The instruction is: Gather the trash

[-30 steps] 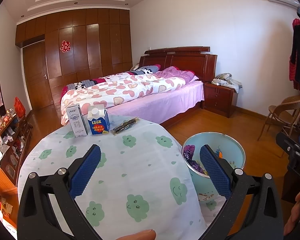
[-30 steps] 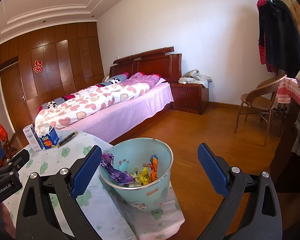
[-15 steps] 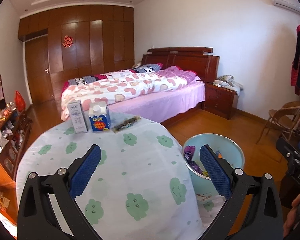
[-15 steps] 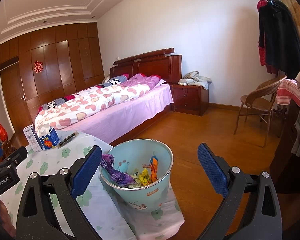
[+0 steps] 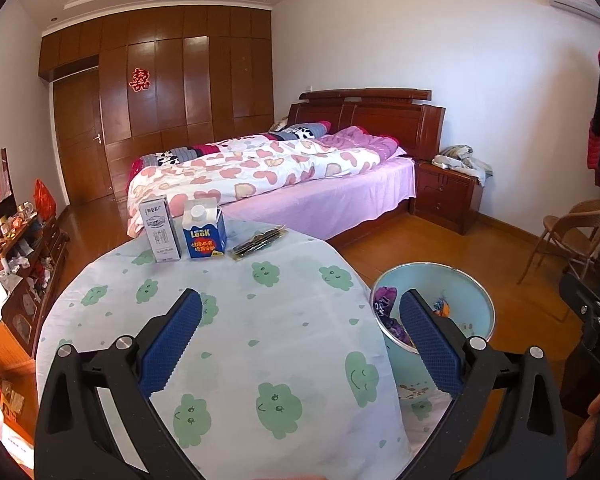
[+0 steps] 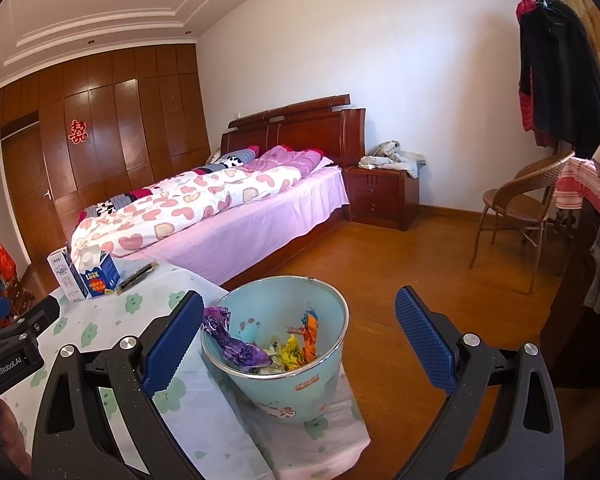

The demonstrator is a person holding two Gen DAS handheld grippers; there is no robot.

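Two cartons (image 5: 182, 232) stand side by side at the surface's (image 5: 236, 320) far edge, a wrapper (image 5: 260, 239) right of them; bin (image 6: 276, 360) on the floor, right of the surface; bed (image 5: 284, 184) behind.

Green-cloud tablecloth (image 5: 260, 320); pale-blue bin (image 6: 300, 388)

Round table (image 5: 228, 320) is wearing a white cloth printed with green cloud faces, the cloth hanging over the edge. At the far rim three items are sitting in a row: a white carton (image 5: 159, 229) standing upright on the left, a blue carton (image 5: 203, 229) with a white cap just beside it, and a dark flat packet (image 5: 260, 238) lying to the right, apart from the blue carton.

Wooden floor (image 6: 412, 280) is carrying a pale blue bin (image 6: 278, 344) beside the table; the bin is resting on the draped cloth end.
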